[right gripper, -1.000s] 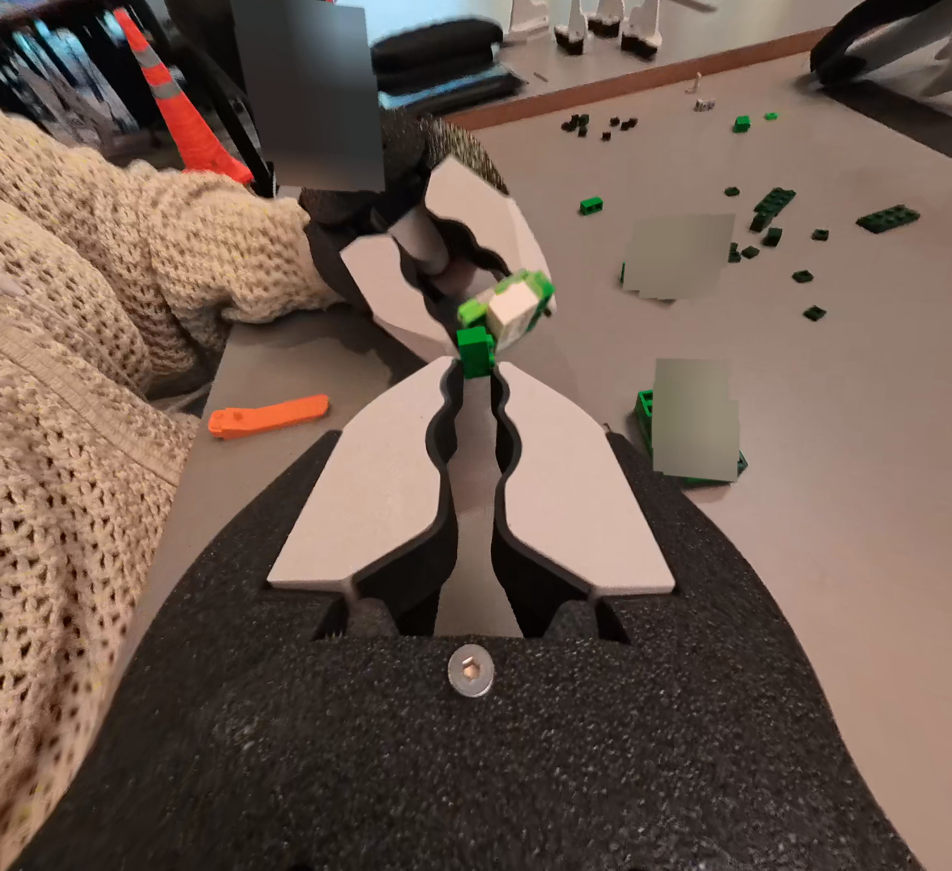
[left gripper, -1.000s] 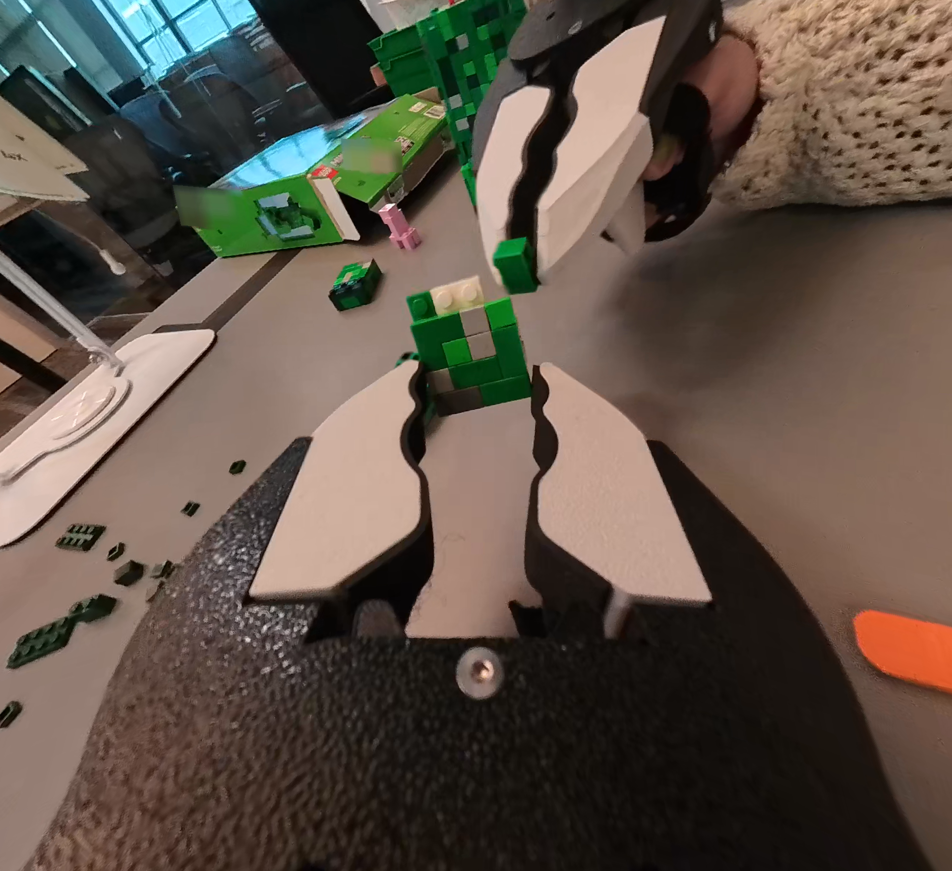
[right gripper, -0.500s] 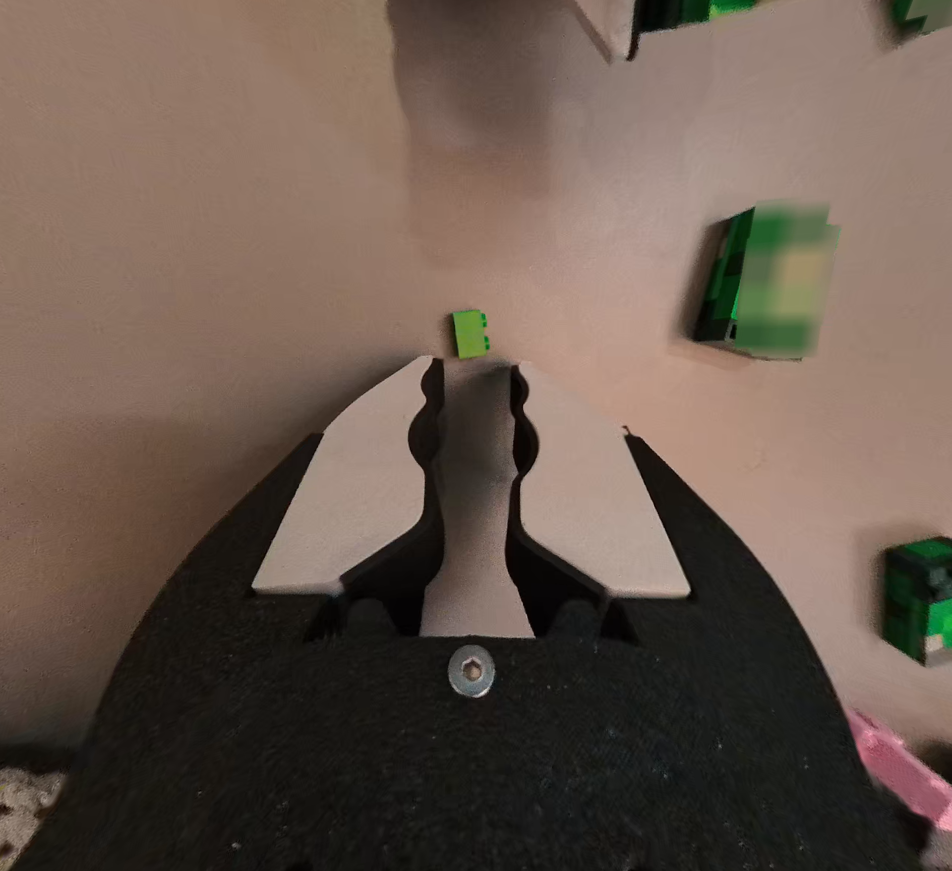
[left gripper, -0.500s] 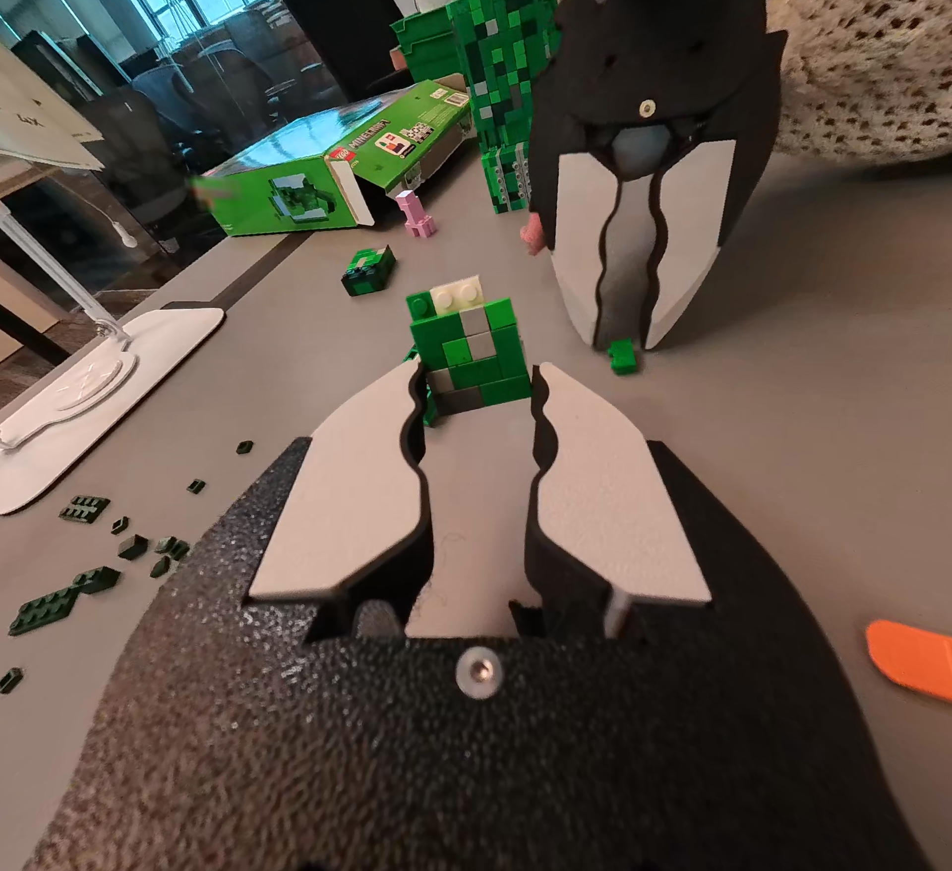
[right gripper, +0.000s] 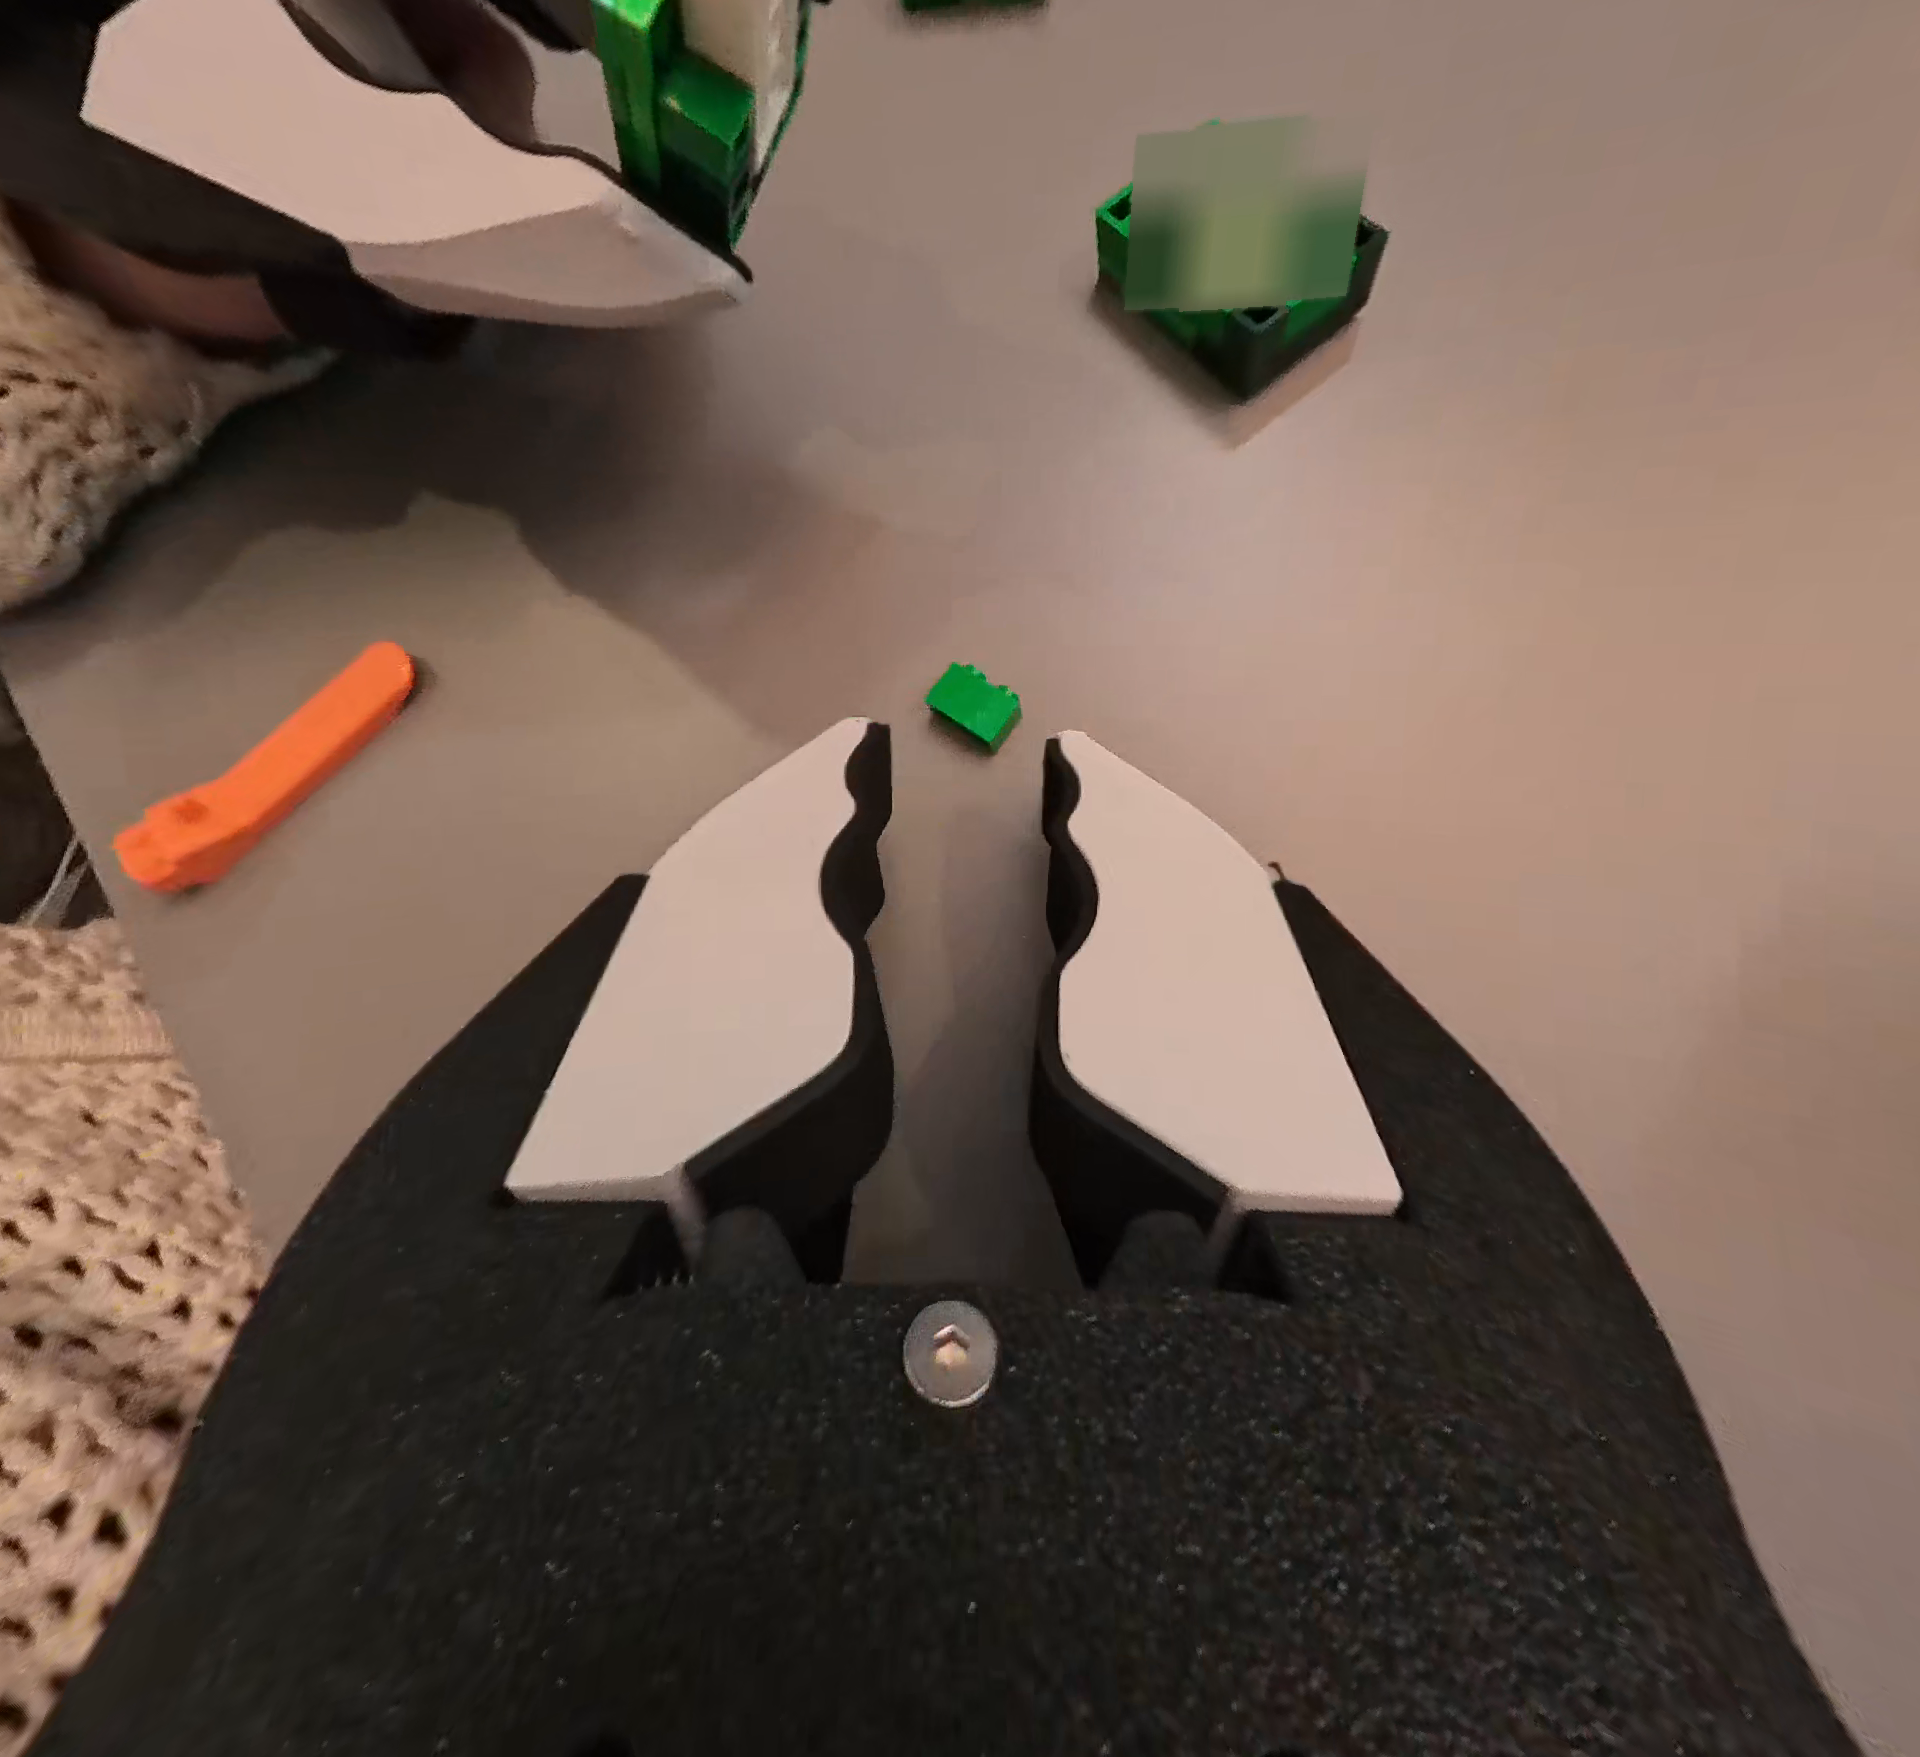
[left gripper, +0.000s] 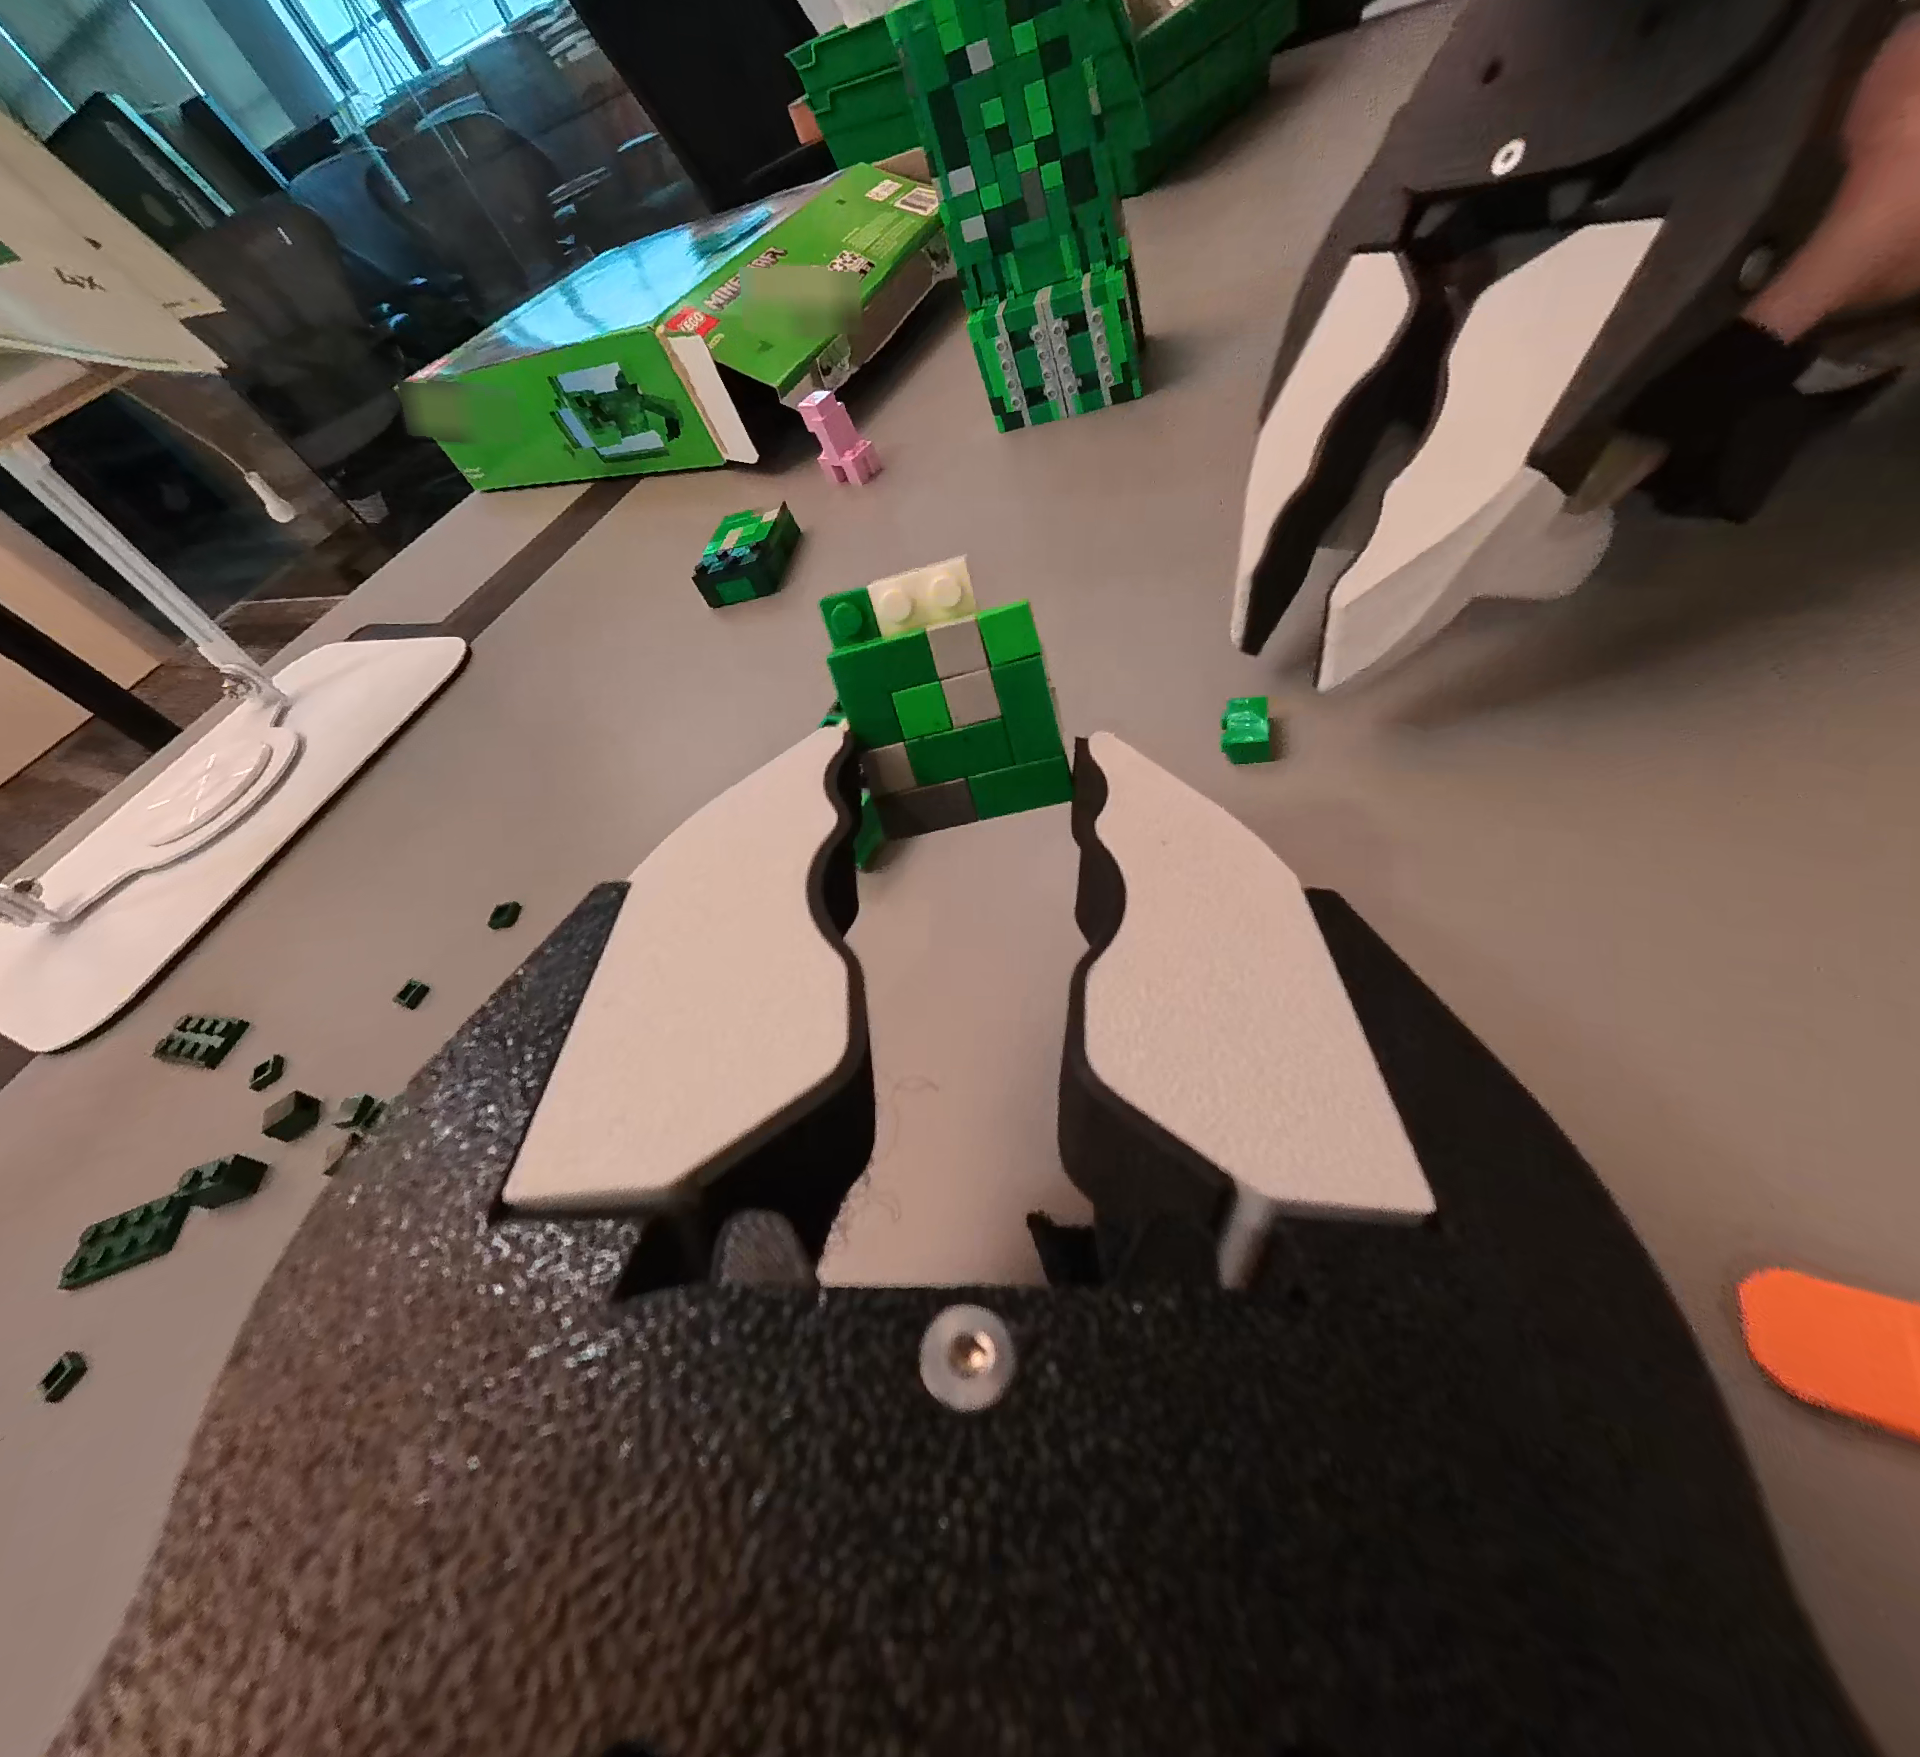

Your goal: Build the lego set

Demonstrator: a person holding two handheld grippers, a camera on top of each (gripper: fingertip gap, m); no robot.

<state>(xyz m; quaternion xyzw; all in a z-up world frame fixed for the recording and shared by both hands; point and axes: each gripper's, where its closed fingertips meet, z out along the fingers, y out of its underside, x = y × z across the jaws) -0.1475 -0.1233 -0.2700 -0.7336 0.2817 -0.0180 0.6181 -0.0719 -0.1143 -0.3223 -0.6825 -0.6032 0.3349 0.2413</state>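
Observation:
My left gripper [left gripper: 964,757] is shut on a small green and grey lego build [left gripper: 951,720] with a white plate on top, held just above the grey table [left gripper: 1455,876]. The right wrist view shows the same build [right gripper: 686,66] pinched between the left fingers [right gripper: 436,190]. My right gripper [right gripper: 964,739] is open and empty. A small green brick [right gripper: 974,708] lies loose on the table just ahead of its tips. In the left wrist view that brick [left gripper: 1250,731] lies right of the build, below the right gripper [left gripper: 1288,658].
A tall green block figure [left gripper: 1023,149], a green box [left gripper: 644,367], a pink figure [left gripper: 844,440] and a small dark green cube [left gripper: 750,554] stand farther back. An orange brick separator [right gripper: 270,772] lies at the left. Loose dark green pieces [left gripper: 156,1219] and a white lamp base [left gripper: 208,772] are at the left. The orange brick separator [right gripper: 270,772] is about equally far from each gripper, around 15 cm.
My right gripper held the small green brick beside the build, went down to the table, opened and let it go, then drew back. The left gripper stayed still with the build.

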